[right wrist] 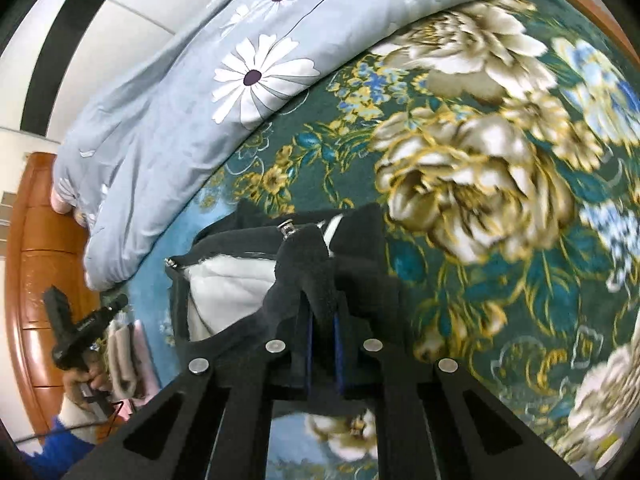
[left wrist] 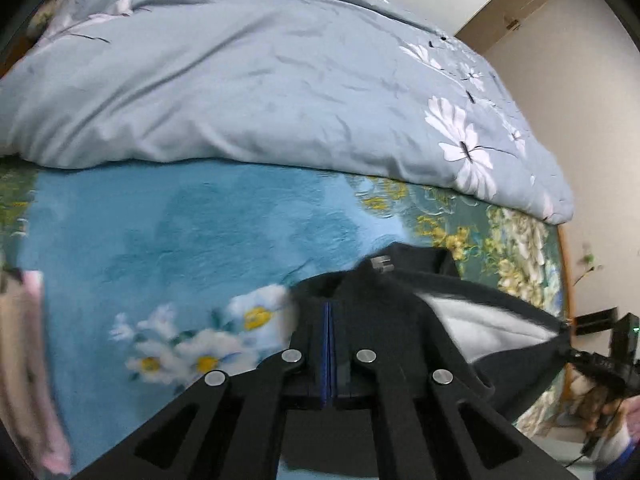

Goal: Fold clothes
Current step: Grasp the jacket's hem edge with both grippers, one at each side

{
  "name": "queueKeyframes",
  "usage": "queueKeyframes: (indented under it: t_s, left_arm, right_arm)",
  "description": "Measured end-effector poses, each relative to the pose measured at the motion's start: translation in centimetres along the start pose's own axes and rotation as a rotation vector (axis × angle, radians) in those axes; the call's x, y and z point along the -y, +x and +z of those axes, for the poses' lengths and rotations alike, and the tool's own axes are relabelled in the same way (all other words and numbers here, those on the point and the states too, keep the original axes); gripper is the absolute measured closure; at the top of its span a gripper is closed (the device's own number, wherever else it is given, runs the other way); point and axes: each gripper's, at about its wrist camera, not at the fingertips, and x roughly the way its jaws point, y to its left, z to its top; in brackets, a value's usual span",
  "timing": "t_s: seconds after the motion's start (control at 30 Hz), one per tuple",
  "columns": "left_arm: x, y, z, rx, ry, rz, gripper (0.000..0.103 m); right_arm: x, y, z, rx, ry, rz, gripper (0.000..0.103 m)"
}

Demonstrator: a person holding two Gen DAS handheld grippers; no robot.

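Note:
A black garment [left wrist: 384, 320] with white fleece lining [left wrist: 484, 328] hangs stretched between my two grippers above the floral blanket [left wrist: 160, 240]. My left gripper [left wrist: 329, 320] is shut, its blue pads pressed together with the black fabric draped over the fingertips and a metal snap [left wrist: 382, 262] just beyond. My right gripper [right wrist: 322, 320] is shut on a fold of the same garment [right wrist: 360, 272], whose white lining [right wrist: 228, 280] opens to the left. Each view shows the other gripper at its edge, the right one [left wrist: 592, 360] and the left one [right wrist: 80, 328], each held by a hand.
A grey-blue duvet [left wrist: 260, 80] with white flowers lies bunched across the far half of the bed. Folded pink and beige clothes [right wrist: 124, 356] sit near the left hand. The wooden bed frame [right wrist: 36, 240] and a white wall border the bed.

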Motion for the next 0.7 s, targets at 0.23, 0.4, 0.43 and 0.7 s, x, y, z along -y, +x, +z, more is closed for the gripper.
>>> queueKeyframes:
  t_s: [0.23, 0.4, 0.43, 0.7]
  left_arm:
    - [3.8, 5.1, 1.3, -0.140, 0.183, -0.052, 0.063]
    - [7.7, 9.5, 1.9, -0.192, 0.399, -0.040, 0.031]
    - [8.2, 10.5, 2.0, -0.211, 0.420, -0.044, 0.031]
    - [8.2, 12.5, 1.8, -0.232, 0.388, -0.076, 0.084]
  right_arm:
    - [-0.3, 1.8, 0.7, -0.028, 0.022, -0.004, 0.094]
    - [-0.2, 2.5, 1.4, -0.052, 0.003, -0.028, 0.094]
    - [0.1, 2.7, 1.4, -0.056, 0.015, -0.031, 0.094]
    - [0.8, 2.5, 1.5, -0.057, 0.029, -0.041, 0.094]
